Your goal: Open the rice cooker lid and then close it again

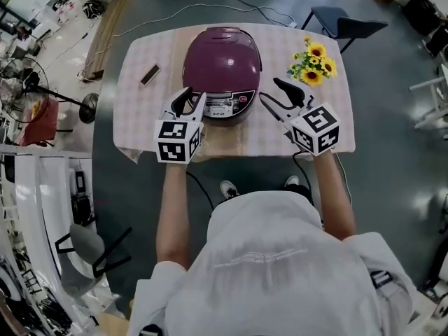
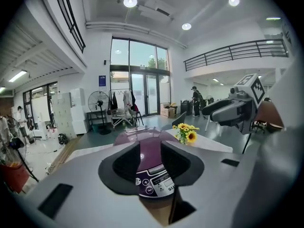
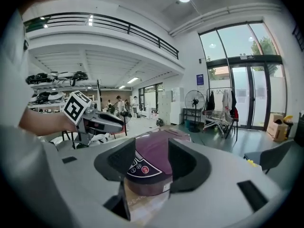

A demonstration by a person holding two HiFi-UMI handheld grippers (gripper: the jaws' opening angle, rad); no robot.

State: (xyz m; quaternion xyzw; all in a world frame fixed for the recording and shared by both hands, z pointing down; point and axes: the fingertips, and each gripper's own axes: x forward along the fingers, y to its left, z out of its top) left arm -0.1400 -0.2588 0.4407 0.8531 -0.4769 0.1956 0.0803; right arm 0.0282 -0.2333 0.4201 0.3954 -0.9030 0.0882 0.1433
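Note:
A purple rice cooker [image 1: 222,65] stands mid-table with its lid down and its control panel [image 1: 222,106] facing me. My left gripper [image 1: 192,98] is at the cooker's front left, jaws open and empty, fingertips close to the panel. In the left gripper view the cooker [image 2: 148,140] shows between the open jaws of the left gripper [image 2: 150,159]. My right gripper [image 1: 270,89] is at the cooker's front right, open, holding nothing. From the right gripper view the cooker [image 3: 151,148] lies just beyond the spread jaws of the right gripper [image 3: 152,164].
The table has a checked cloth [image 1: 140,110]. A bunch of sunflowers [image 1: 313,61] stands at the back right, and a small dark flat object [image 1: 150,74] lies at the left. A chair [image 1: 346,25] stands behind the table, and a fan [image 1: 87,107] on the floor to its left.

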